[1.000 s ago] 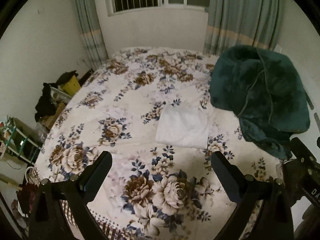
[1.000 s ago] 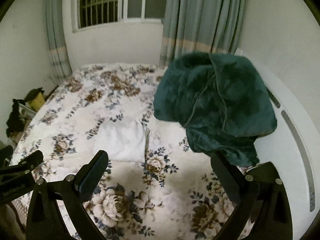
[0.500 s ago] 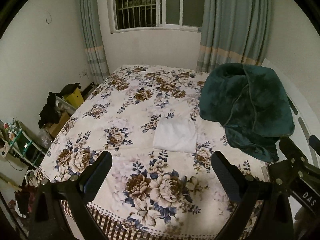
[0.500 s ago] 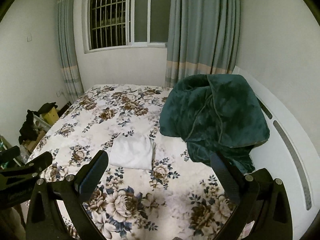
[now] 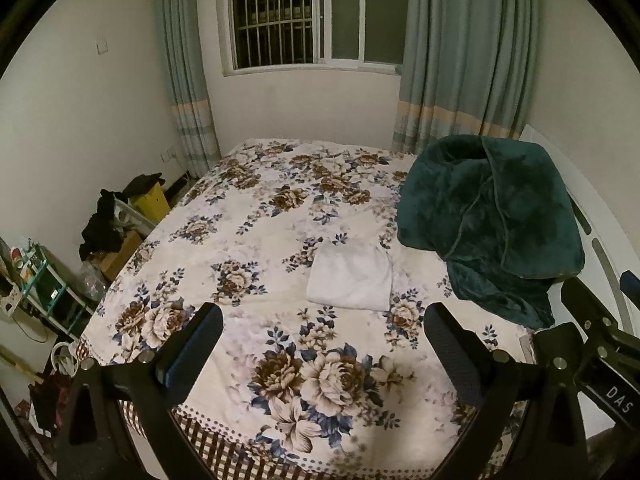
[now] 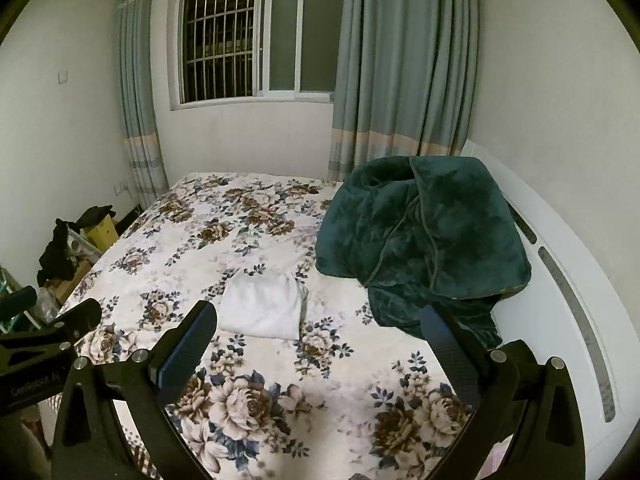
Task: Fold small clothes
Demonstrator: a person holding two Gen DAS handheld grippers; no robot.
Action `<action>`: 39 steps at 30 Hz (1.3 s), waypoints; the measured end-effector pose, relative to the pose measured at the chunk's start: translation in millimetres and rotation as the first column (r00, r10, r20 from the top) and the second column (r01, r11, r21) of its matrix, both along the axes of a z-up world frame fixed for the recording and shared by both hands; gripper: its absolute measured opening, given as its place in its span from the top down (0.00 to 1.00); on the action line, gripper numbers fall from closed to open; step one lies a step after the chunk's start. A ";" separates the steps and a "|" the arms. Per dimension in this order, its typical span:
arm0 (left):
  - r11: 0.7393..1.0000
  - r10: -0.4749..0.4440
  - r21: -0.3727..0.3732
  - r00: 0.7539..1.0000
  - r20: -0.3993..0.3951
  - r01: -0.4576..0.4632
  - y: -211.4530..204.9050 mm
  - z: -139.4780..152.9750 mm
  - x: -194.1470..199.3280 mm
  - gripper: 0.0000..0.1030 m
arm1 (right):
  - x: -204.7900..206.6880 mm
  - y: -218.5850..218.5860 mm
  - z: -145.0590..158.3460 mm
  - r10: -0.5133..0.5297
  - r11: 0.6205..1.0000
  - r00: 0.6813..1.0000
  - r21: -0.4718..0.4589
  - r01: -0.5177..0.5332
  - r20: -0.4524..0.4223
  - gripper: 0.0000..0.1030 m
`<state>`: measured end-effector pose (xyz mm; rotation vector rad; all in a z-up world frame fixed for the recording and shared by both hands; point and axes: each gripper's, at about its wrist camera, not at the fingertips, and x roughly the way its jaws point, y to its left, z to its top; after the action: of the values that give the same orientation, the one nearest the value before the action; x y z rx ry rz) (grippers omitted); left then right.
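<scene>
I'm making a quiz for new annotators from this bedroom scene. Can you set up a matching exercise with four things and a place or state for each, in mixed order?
Things:
1. white folded cloth
2. dark green blanket
3. yellow box
4. left claw

Places or states:
A. heaped at the right side of the bed, by the white headboard
B. on the floor left of the bed, dark clothes over it
C. open and empty, above the near end of the bed
D. lying flat on the middle of the floral bedspread

Pairs: 1-D, 2-A, 3-B, 4-C
</scene>
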<state>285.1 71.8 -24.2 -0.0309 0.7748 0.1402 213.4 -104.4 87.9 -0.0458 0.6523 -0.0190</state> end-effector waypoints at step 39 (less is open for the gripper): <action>1.000 0.009 0.004 1.000 0.024 -0.010 4.1 13.4 -3.9 0.00 | 5.0 -0.9 8.8 0.007 1.000 1.000 0.009 -0.007 0.011 0.00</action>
<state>281.2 76.0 -10.7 -0.0323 0.7503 0.1502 218.3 -105.3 96.7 -0.0396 0.6412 -0.0097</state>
